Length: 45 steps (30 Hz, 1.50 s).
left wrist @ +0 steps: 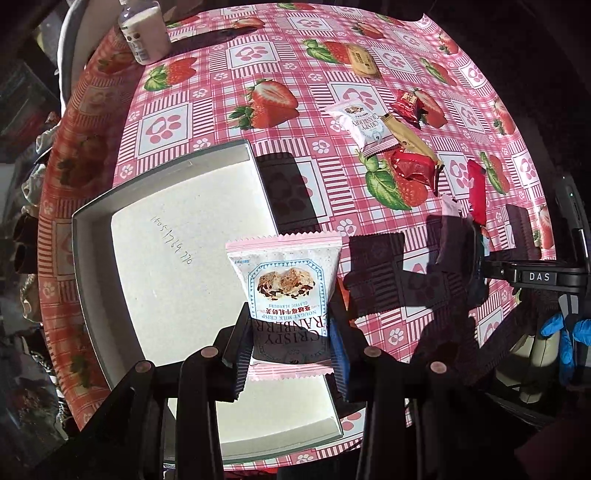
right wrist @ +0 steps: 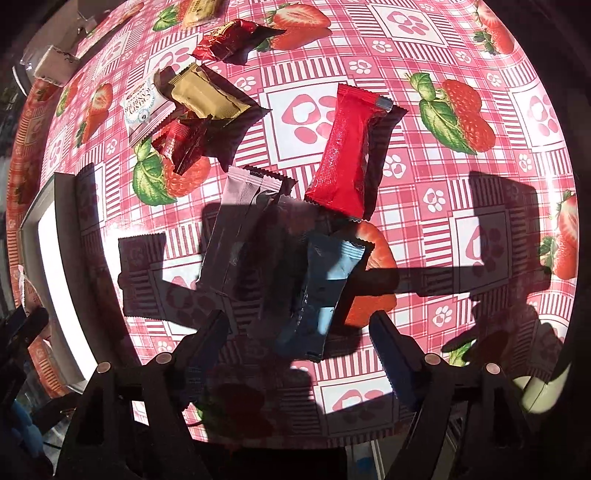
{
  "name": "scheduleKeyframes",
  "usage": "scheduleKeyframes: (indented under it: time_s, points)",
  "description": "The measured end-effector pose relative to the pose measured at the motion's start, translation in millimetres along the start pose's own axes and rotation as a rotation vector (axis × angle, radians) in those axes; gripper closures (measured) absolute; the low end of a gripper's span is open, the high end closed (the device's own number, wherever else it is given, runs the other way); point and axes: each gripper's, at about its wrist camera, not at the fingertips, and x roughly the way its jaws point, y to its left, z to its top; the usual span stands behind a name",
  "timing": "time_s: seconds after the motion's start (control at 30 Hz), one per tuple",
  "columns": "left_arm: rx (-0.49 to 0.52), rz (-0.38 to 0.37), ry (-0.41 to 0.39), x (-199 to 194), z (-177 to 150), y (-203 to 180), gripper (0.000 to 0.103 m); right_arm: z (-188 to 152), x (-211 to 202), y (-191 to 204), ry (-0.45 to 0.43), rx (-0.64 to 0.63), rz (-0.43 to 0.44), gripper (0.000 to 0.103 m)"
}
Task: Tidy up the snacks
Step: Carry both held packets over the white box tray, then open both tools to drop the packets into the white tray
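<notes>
Cranberry crisp packet [left wrist: 286,284] upright over box [left wrist: 166,206]; loose snacks [right wrist: 343,147] nearby.

**Clearance and obstructions on the table**

The white box [left wrist: 177,236] lies open-topped at the table's [left wrist: 295,74] left edge; its floor is bare, and only its low walls bound entry from above. A bottle [left wrist: 142,31] stands at the far left corner. Right of the box, wrappers crowd the centre: a pink packet [right wrist: 236,225], a blue packet [right wrist: 325,291] and a red packet [right wrist: 343,155], with more wrappers heaped beyond. The cloth toward the right edge lies unoccupied.
</notes>
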Motion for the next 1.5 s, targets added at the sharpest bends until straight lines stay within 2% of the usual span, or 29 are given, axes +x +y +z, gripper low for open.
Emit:
scheduleKeyframes:
  time_s: [0.03, 0.17, 0.23, 0.33, 0.4, 0.43, 0.53, 0.63, 0.77, 0.93, 1.13, 1.33, 1.5]
  points:
    - [-0.004, 0.008, 0.003, -0.4, -2.1, 3.9, 0.062, -0.2, 7.0, -7.0, 0.016, 0.025, -0.006, 0.047]
    - [-0.017, 0.036, 0.013, -3.4, -10.1, 14.9, 0.062, 1.1, 26.9, -31.5, 0.044, 0.158, 0.027, 0.048]
    - [-0.026, 0.046, 0.021, -2.9, -12.5, 19.7, 0.062, 2.1, 34.5, -34.1, 0.061, 0.17, 0.028, 0.048]
    - [-0.043, 0.051, 0.029, -2.5, -14.1, 24.3, 0.062, 1.2, 36.3, -26.5, 0.053, 0.143, -0.022, 0.048]
    - [-0.054, 0.05, 0.033, -1.7, -13.6, 26.0, 0.062, -0.9, 38.2, -16.6, 0.044, 0.099, -0.054, 0.058]
    - [-0.058, 0.049, 0.033, -1.5, -13.2, 26.4, 0.062, -2.6, 37.9, -12.3, 0.034, 0.079, -0.054, 0.079]
    - [-0.069, 0.045, 0.036, 0.5, -10.5, 27.0, 0.062, -9.8, 35.7, -13.1, 0.037, 0.066, -0.017, 0.079]
    - [-0.075, 0.04, 0.035, 1.6, -8.3, 27.6, 0.062, -19.1, 22.9, -9.6, 0.003, 0.061, 0.063, 0.079]
    - [-0.087, 0.037, 0.033, 2.6, -5.7, 30.9, 0.062, -24.5, 4.2, 6.7, -0.03, 0.01, 0.123, 0.079]
    - [-0.108, 0.033, 0.017, 1.0, -3.2, 42.4, 0.062, -17.5, -16.8, 53.1, -0.066, -0.074, 0.176, 0.079]
    - [-0.142, 0.04, 0.014, 2.5, -7.3, 64.1, 0.062, 15.5, -42.8, 131.8, -0.067, -0.258, 0.213, 0.079]
    - [-0.179, 0.05, 0.025, 6.7, -14.8, 88.2, 0.062, 13.6, -38.7, 211.5, -0.041, -0.413, 0.231, 0.079]
    - [-0.196, 0.06, 0.031, 9.6, -19.7, 105.4, 0.062, 8.2, -28.9, 259.4, -0.015, -0.496, 0.235, 0.079]
